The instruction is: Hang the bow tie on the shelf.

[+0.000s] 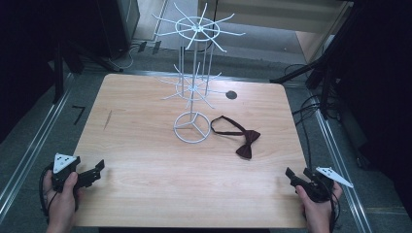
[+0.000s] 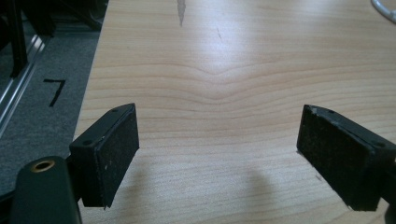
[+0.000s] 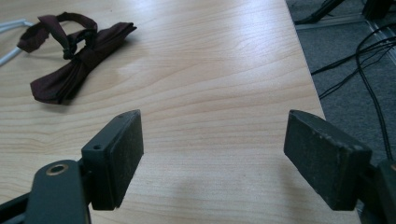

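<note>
A dark maroon bow tie with its neck strap looped lies on the wooden table, just right of the round base of a white wire display rack. The bow tie sits far ahead and left of my right gripper, which is open with nothing between its pads. That right gripper rests near the table's front right corner. Near the front left corner my left gripper is open over bare wood. Its own view shows the left gripper with wide-apart pads.
The rack has two tiers of hooked arms, the upper one high over the back of the table. A small dark round mark lies on the table behind the bow tie. Cables and dark stands surround the table on grey floor.
</note>
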Available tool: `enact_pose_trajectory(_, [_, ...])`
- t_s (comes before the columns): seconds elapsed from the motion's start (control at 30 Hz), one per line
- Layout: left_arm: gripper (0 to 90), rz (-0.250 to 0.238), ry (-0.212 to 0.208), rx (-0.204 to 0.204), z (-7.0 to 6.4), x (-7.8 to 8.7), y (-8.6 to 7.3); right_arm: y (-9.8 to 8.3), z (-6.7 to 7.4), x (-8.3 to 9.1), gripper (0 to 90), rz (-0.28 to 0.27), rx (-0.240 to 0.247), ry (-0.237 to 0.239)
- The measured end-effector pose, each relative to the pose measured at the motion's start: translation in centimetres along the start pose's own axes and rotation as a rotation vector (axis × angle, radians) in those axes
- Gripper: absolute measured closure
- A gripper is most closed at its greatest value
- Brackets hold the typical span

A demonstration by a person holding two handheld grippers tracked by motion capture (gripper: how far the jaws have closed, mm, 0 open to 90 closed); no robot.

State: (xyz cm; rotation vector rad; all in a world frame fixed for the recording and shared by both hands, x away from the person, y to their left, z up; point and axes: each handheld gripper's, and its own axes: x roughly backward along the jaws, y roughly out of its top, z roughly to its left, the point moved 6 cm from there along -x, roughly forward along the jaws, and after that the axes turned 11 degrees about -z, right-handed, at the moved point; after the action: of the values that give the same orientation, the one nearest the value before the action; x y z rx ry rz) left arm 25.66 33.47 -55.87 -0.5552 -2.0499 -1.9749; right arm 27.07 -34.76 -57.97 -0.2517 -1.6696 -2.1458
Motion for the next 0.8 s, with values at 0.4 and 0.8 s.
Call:
enact_pose_trajectory(0.4, [13.9,0.011,0.0,0.014,0.1,-0.1,0.0,1.6,1.9,-0.6,26.9,0.062,0.015,0.02])
enact_pose_trajectory(0.8, [13.9,0.008,-0.005,0.021,0.2,0.0,0.0,2.4,6.0,-3.4,28.6,0.292,0.113,0.046])
